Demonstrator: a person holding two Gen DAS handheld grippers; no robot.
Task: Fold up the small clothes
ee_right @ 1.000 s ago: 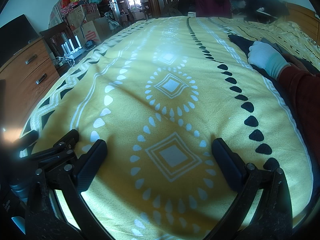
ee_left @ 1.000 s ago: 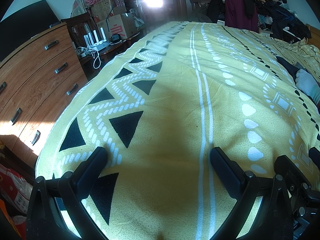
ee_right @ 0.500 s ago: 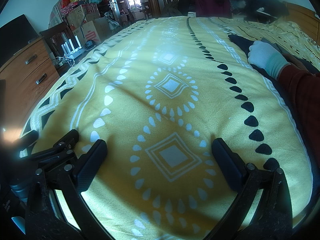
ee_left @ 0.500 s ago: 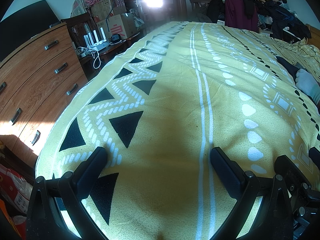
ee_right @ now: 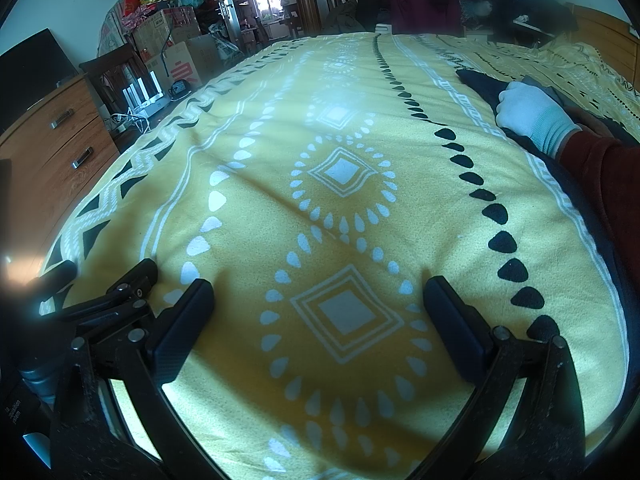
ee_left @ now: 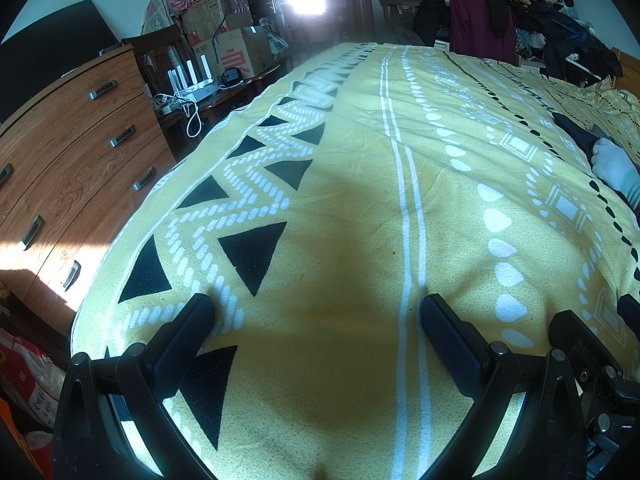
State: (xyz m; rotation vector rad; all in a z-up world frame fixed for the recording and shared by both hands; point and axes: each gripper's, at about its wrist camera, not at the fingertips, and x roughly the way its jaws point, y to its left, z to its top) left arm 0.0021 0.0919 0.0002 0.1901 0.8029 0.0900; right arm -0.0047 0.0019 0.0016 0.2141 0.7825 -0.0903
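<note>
Both tongs lie low over a bed covered by a yellow blanket with white and black patterns. The left tongs point along the blanket, fingers spread wide apart with nothing between them, their tips just at the cloth. The right tongs sit the same way beside them: jaws wide apart, empty, framing a white diamond in the pattern. At the right edge, a gloved hand in a white glove with a dark red sleeve rests on a dark garment that lies flat on the blanket, well apart from both tongs. A wooden dresser stands to the left of the bed, and piled clothes sit at its far end.
</note>
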